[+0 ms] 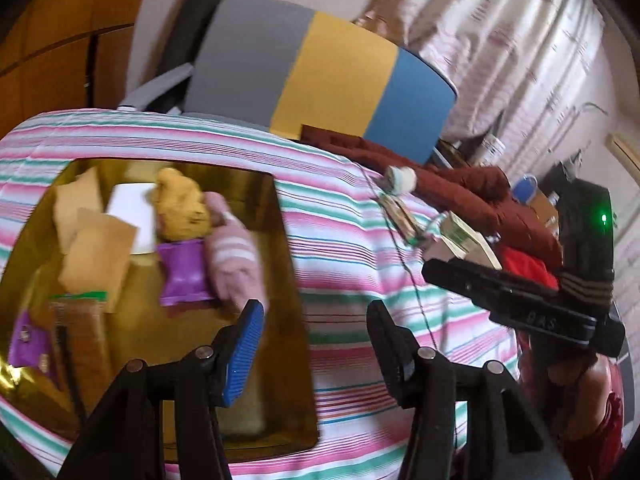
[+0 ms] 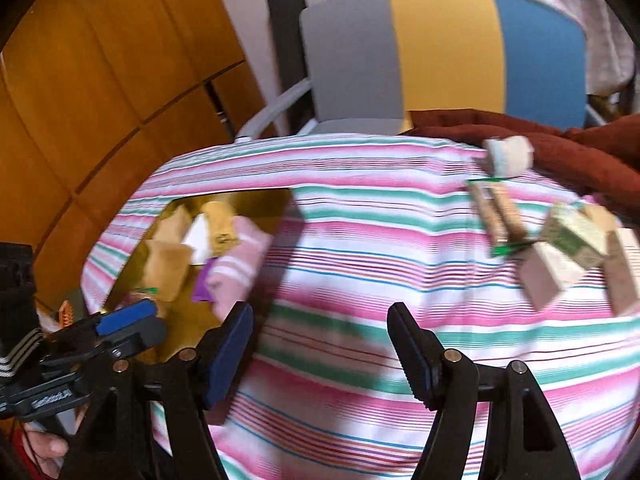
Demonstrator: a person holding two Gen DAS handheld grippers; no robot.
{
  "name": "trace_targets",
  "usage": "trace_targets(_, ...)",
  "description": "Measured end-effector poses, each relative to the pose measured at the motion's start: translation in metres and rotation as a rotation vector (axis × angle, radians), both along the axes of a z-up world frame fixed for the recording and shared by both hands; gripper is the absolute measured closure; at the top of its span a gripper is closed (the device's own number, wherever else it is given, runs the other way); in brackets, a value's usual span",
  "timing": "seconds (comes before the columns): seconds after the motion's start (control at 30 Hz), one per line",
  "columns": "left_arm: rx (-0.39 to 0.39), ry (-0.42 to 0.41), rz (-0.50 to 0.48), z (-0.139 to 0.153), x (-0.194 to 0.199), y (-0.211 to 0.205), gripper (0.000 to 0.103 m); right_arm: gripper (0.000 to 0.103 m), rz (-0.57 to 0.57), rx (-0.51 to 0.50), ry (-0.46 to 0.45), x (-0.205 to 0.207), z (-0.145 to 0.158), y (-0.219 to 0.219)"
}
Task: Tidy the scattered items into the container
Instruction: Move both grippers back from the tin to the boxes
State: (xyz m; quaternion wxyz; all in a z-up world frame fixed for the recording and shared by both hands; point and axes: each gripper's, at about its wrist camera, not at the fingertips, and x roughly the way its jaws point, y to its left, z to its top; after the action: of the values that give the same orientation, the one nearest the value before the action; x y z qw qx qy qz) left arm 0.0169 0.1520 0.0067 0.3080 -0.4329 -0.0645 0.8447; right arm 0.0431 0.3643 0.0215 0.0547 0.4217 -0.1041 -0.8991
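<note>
A gold container [image 1: 256, 188] lies on the striped cloth [image 2: 360, 240] and holds a yellow plush toy [image 1: 180, 208], a pink sock [image 1: 236, 256], purple packets [image 1: 184, 276], brown paper pieces and a white card. My left gripper [image 1: 316, 312] hovers open over the container's right edge, nothing between its fingers. My right gripper [image 2: 320, 316] is open and bare above the cloth, just right of the container [image 2: 260, 200]. Scattered on the cloth to the right are a white roll [image 2: 508, 156], a green-ended bar packet [image 2: 496, 216], a green-printed box [image 2: 572, 236] and beige boxes [image 2: 548, 276].
A chair with a grey, yellow and blue back [image 2: 440, 52] stands behind the table. A dark red blanket [image 2: 580, 152] lies along the far right edge. Wooden cabinet doors [image 2: 100, 100] fill the left. The left gripper's body [image 2: 120, 324] shows at lower left in the right wrist view.
</note>
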Motion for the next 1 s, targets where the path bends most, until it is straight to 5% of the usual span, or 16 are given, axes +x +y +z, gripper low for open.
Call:
trace_targets(0.47, -0.063, -0.044, -0.169, -0.019, 0.024, 0.086, 0.049, 0.026, -0.134, 0.102, -0.011, 0.016, -0.004, 0.095)
trace_targets(0.77, -0.084, -0.097, -0.212, -0.037, 0.027, 0.114, 0.049, 0.026, -0.355, 0.176, -0.02, 0.025, -0.013, 0.199)
trace_targets(1.0, -0.108, -0.113, -0.249, -0.047, 0.025, 0.132, 0.049, 0.008, -0.488, 0.2, 0.006, 0.03, -0.02, 0.262)
